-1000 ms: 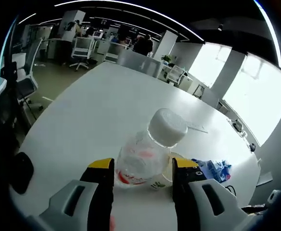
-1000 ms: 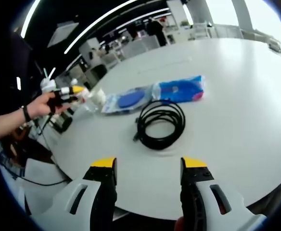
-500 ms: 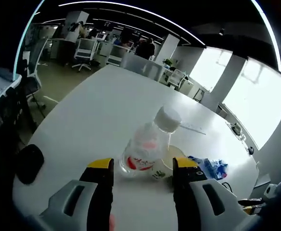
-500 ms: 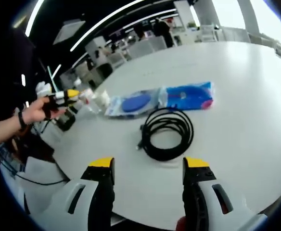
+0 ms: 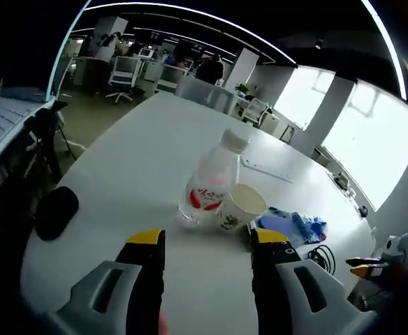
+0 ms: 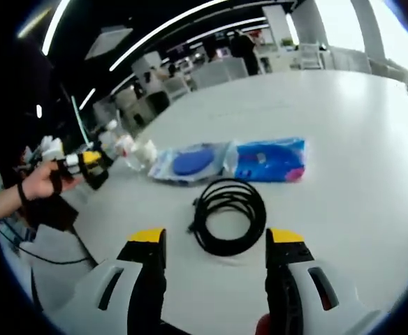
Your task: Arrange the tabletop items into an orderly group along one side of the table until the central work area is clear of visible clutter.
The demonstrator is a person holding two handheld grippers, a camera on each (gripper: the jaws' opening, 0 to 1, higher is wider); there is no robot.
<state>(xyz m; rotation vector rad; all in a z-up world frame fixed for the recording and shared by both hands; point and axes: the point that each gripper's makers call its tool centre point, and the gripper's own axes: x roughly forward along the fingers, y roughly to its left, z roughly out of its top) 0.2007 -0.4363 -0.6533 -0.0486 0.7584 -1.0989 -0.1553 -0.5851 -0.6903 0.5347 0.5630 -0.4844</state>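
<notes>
Left gripper (image 5: 207, 244): jaws wide apart, holding nothing, clear of the items. Water bottle (image 5: 209, 183) stands at 12 o'clock just beyond the jaws, paper cup (image 5: 241, 206) touching or just beside it at 1 o'clock. Blue packet (image 5: 293, 227) at 2 o'clock, black mouse-like object (image 5: 56, 211) at 9 o'clock, hard to identify.

Right gripper (image 6: 216, 244): jaws wide, empty. Coiled black cable (image 6: 228, 216) at 12 o'clock, two blue packets (image 6: 232, 160) beyond it.

White table (image 5: 141, 146), open-plan office behind with chairs (image 5: 123, 70).
</notes>
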